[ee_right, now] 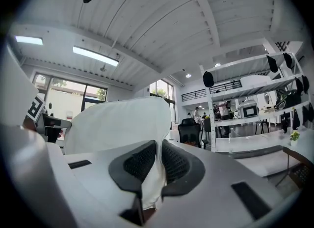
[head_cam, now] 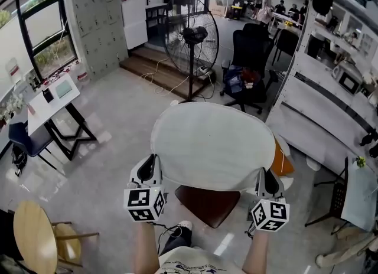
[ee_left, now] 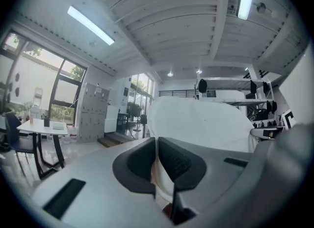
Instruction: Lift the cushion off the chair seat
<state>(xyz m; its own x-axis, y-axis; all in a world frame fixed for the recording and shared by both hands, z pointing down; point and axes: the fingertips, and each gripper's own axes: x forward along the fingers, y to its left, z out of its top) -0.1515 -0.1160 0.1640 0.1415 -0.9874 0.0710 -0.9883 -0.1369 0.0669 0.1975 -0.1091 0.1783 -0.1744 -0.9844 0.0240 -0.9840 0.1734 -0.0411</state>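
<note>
Cushion: white cushion (head_cam: 212,146), held by its near edge at both corners and spread flat over the chair.
Left gripper (head_cam: 155,163): jaws nearly together, pinching a fold of the cushion's white cover; my left gripper view shows the fabric squeezed between the dark pads (ee_left: 174,160).
Right gripper (head_cam: 264,177): the same state, jaws clamped on the cover at the other near corner, with fabric running down between the pads (ee_right: 176,163).
Hidden: the cushion covers most of the chair. I see only a part of the brown chair seat (head_cam: 208,203) below its near edge.
Cannot tell: whether the cushion's far side is clear of the seat; what the orange patch (head_cam: 282,159) at its right edge belongs to.
Cut off: both jaw tips lie under the cushion's edge in the head view.
Hard to make out: the people at the far desks are too small to describe.
Surface: pale, glossy floor (head_cam: 112,131).
Room: a large standing fan (head_cam: 190,39) beyond the cushion, grey lockers (head_cam: 100,25) to the left, a white table (head_cam: 53,98) by the windows, a black office chair (head_cam: 248,60) and white shelving (head_cam: 331,90) to the right.
</note>
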